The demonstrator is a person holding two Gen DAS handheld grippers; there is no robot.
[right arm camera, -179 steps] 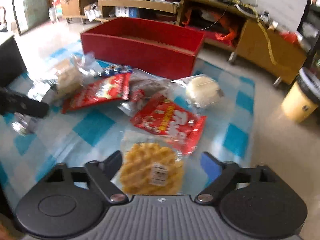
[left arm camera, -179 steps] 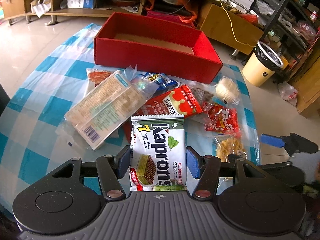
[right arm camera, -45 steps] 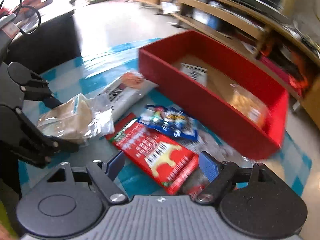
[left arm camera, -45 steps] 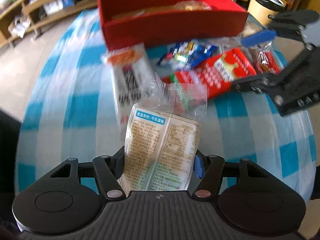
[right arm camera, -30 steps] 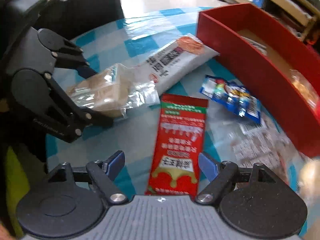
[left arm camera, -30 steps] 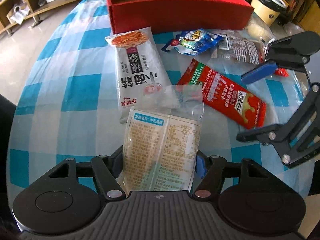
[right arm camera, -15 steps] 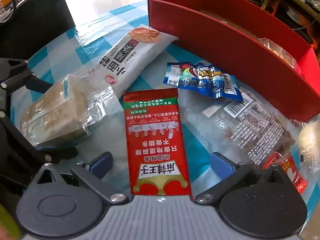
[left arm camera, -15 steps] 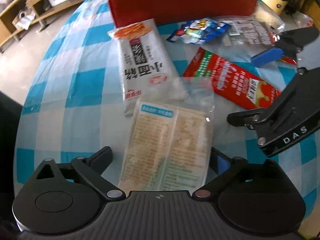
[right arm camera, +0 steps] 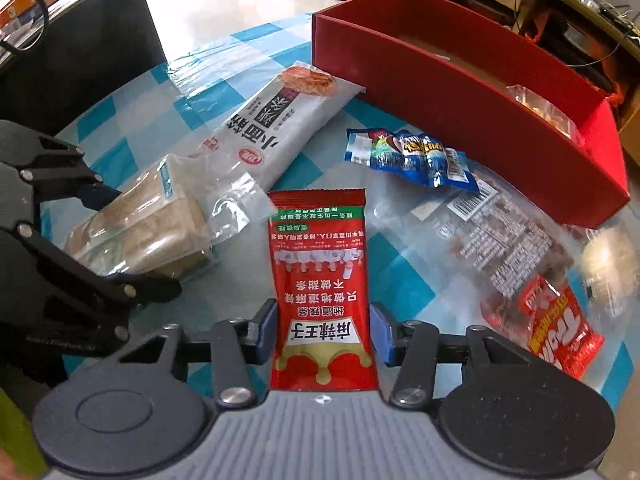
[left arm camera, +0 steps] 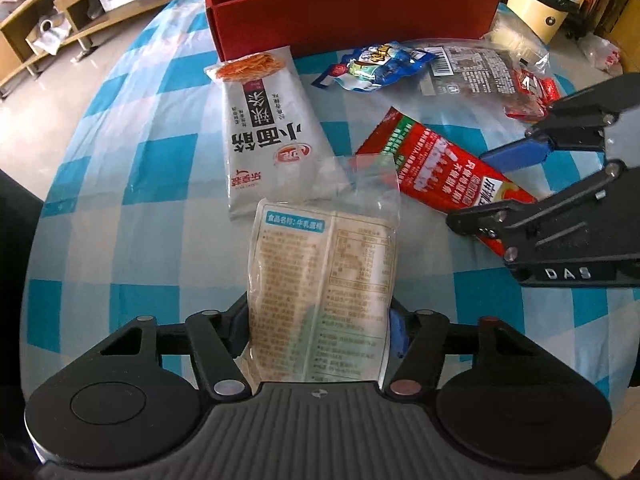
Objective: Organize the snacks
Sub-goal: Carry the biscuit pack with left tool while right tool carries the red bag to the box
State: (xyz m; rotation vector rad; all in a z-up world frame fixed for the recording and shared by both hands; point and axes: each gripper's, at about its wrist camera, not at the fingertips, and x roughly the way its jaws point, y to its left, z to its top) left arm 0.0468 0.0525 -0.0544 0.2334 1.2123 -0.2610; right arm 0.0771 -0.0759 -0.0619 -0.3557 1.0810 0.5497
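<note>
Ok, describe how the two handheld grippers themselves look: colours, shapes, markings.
Both match: the left gripper and right gripper have black linkage arms with silver rivets, blue pads on the jaws, two round black discs and a ribbed grey body with a small crosshair mark. Seen from the left wrist, the right gripper's side reads "DAS" in white. No cables show.

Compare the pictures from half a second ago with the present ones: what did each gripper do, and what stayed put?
The left gripper closed from wide open onto the clear-wrapped beige cake packet. The right gripper narrowed around the long red sachet, its pads now at the sachet's edges. The white noodle bag, blue crinkled packet and red cardboard box kept their places on the checked cloth.
</note>
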